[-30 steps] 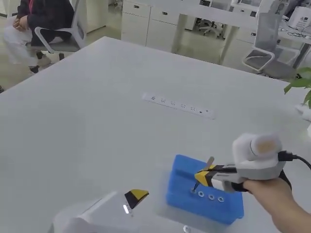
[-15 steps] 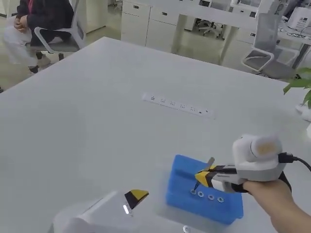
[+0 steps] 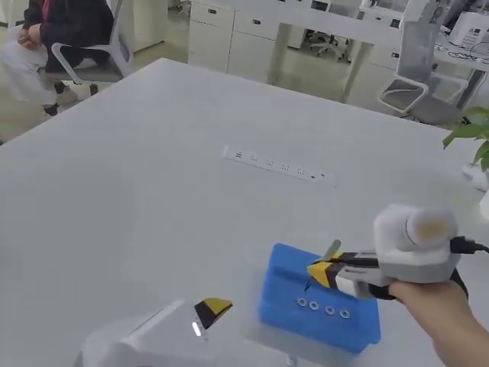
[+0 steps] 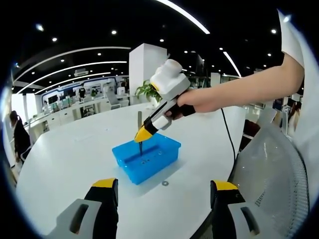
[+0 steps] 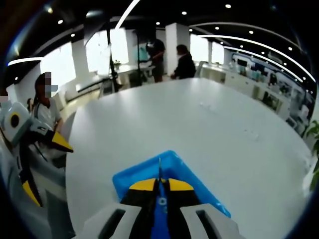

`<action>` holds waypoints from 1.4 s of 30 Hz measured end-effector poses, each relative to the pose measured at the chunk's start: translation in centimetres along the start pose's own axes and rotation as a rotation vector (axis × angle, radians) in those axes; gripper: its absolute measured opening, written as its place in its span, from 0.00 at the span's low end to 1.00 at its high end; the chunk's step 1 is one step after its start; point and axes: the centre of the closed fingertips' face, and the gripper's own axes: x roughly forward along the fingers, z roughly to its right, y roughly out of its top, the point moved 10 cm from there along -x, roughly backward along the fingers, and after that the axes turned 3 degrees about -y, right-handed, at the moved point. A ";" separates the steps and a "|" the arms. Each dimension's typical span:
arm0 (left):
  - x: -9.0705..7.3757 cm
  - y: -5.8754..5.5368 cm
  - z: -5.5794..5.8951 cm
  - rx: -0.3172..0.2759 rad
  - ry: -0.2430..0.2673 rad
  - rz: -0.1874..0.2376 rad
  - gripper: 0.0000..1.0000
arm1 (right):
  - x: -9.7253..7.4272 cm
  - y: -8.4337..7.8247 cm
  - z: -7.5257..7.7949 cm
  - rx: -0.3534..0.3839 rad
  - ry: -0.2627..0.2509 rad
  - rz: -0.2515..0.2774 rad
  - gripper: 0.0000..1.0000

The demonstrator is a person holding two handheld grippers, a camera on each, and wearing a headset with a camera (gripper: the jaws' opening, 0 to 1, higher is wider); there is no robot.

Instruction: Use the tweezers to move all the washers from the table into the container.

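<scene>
The white table (image 3: 153, 176) takes up most of the head view. The blue container (image 3: 284, 264) sits at lower right, close to the person, presumably to keep transfers short. The right gripper (image 3: 317, 273) hangs over the container with its jaws pinched narrow on the tweezers (image 4: 140, 130), tips pointing down inside; judged a release position. The left gripper (image 4: 164, 188), at the bottom of its own view, has jaws wide and empty; judged idle. Several washers (image 3: 314, 306) lie in the container. One loose washer (image 4: 165, 183) lies on the table just beside it.

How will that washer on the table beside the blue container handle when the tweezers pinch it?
The washer lies flat and thin, so it's probably hard to get under and may skid. Being tiny, it's likely light.
</scene>
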 end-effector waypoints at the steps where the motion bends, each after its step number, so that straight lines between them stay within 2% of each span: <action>1: 0.0 0.0 0.0 -0.001 -0.001 -0.002 0.76 | -0.2 0.0 -0.1 0.003 0.002 0.007 0.04; 3: 0.0 0.0 0.0 0.002 -0.001 -0.003 0.76 | -0.6 0.1 -0.5 -0.009 -0.004 0.010 0.04; 4: 0.0 0.0 0.0 0.002 -0.001 -0.003 0.76 | -0.9 0.0 -0.6 -0.044 -0.016 0.003 0.04; 7: 0.0 0.0 0.0 0.002 -0.001 -0.006 0.76 | -1.7 0.0 -1.2 -0.019 0.003 0.029 0.04; 11: 0.1 0.0 0.1 0.006 -0.006 -0.007 0.76 | -2.7 0.0 -1.9 -0.031 -0.010 0.037 0.04; 13: 0.1 -0.1 0.1 0.006 -0.008 -0.012 0.76 | -3.2 0.0 -2.3 -0.014 -0.002 0.056 0.04; 19: 0.2 -0.1 0.2 0.014 -0.023 -0.017 0.76 | -4.0 -0.3 -3.7 0.009 0.018 0.083 0.04; 23: 0.2 -0.1 0.4 0.019 -0.035 -0.017 0.76 | -3.9 -1.0 -4.6 0.033 0.038 0.079 0.04; 31: 0.3 -0.3 0.4 0.030 -0.041 -0.038 0.75 | -2.7 -2.9 -5.8 0.056 0.061 0.031 0.04; 42: 0.3 -0.3 0.4 0.027 -0.045 -0.038 0.75 | -1.4 -4.7 -6.1 0.056 0.066 -0.030 0.04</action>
